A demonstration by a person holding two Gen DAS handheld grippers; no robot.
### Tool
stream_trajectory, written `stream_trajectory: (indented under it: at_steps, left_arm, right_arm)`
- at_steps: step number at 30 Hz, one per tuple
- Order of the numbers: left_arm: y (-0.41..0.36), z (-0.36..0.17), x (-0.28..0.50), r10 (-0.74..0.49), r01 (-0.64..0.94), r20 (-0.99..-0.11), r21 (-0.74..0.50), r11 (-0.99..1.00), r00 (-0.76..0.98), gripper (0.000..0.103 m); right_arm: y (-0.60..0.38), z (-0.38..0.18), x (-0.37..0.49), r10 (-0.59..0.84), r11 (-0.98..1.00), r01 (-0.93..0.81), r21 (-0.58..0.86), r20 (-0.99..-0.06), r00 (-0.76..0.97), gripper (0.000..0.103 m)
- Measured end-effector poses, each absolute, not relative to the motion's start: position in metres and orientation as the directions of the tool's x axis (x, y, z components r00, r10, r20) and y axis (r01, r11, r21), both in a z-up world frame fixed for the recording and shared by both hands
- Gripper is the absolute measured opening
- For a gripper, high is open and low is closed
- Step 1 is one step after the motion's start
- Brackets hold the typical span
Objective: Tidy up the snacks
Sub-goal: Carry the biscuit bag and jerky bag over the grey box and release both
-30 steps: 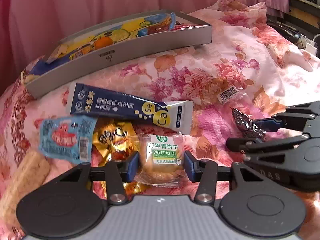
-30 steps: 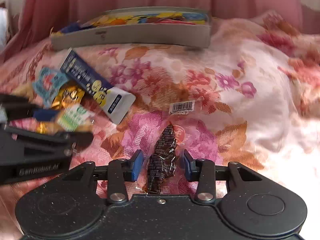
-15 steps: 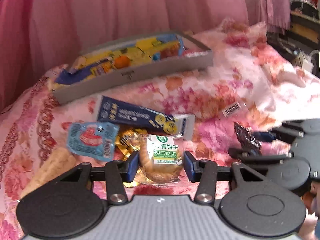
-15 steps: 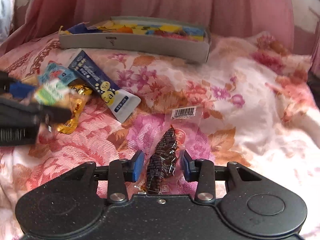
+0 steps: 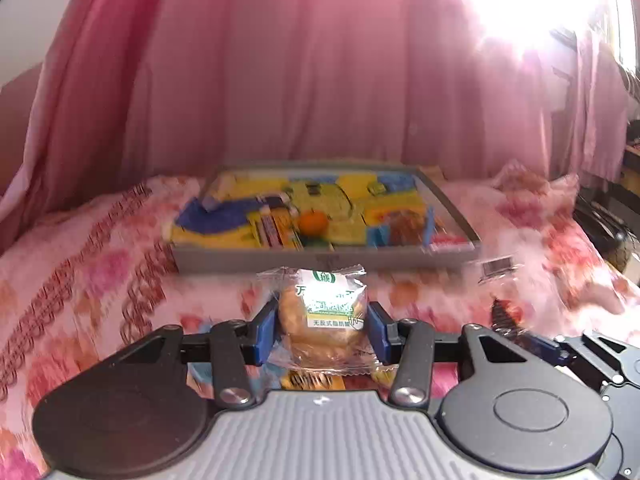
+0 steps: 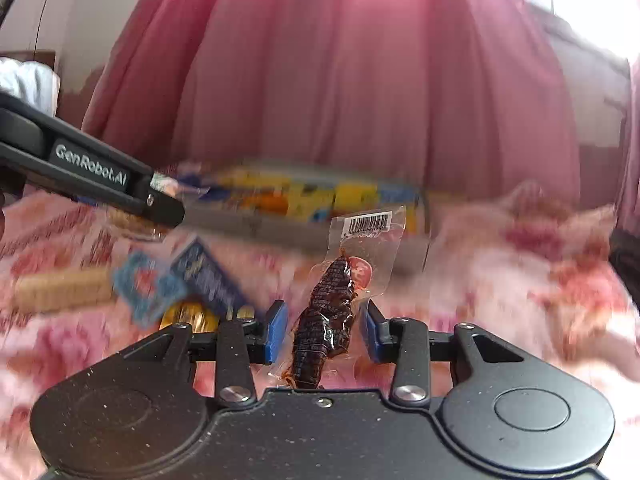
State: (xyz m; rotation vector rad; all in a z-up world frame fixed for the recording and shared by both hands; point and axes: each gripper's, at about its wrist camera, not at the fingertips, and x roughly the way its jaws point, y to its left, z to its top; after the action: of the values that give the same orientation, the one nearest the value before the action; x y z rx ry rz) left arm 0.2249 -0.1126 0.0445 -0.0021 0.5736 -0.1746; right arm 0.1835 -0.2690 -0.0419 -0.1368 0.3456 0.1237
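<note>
The left gripper [image 5: 322,330] has its blue pads pinching a round golden biscuit in a crinkly clear wrapper with a green-and-white label [image 5: 324,312], held up just in front of the shallow grey rectangular tray [image 5: 320,258]. That tray is already stuffed with glossy yellow and blue snack packets (pretty blurry, so I can't read any of them). The right gripper [image 6: 322,334] is clamped on a dark brown, knobbly, shiny dried-meat snack in a clear vacuum pouch with a barcode sticker on top [image 6: 332,304]; the pouch sticks up in front of the tray's right end.

Compared with a second ago, both snacks have come up off the pink floral quilt [image 5: 100,264] and both cameras now look level at the tray and the pink pleated curtain [image 5: 300,80] behind it, instead of down at the bedding.

Still lying on the quilt in front of the tray's left half, seen from the right wrist: a long dark blue and white flat packet [image 6: 208,276], a small light blue square sachet [image 6: 146,288], a gold foil candy wrapper [image 6: 188,318] partly hidden by the gripper body, and a pale tan ridged wafer stick [image 6: 60,288]. The left gripper's black arm crosses in front of the tray's left corner there.
</note>
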Motion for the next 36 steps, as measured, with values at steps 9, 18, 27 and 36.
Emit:
stream_trajectory:
  at_steps: [9, 18, 27, 36]
  left_arm:
    - [-0.117, 0.066, 0.301, -0.133, 0.09, -0.462, -0.114, 0.989, 0.877, 0.051]
    - [-0.153, 0.044, 0.376, -0.16, 0.123, -0.473, -0.108, 0.987, 0.867, 0.051]
    - [-0.173, 0.014, 0.415, -0.185, 0.162, -0.526, -0.09, 0.983, 0.83, 0.051]
    - [-0.173, 0.005, 0.423, -0.154, 0.137, -0.544, -0.073, 0.988, 0.825, 0.051]
  right_arm:
    - [-0.277, -0.012, 0.244, 0.075, 0.993, -0.087, -0.079, -0.146, 0.986, 0.042]
    - [-0.288, -0.001, 0.32, -0.006, 0.998, -0.003, -0.07, -0.133, 0.991, 0.042]
    - [-0.308, -0.019, 0.364, 0.027, 1.0, -0.025, 0.011, -0.231, 0.972, 0.042]
    - [-0.314, -0.025, 0.372, 0.043, 0.998, -0.032, 0.046, -0.265, 0.963, 0.042]
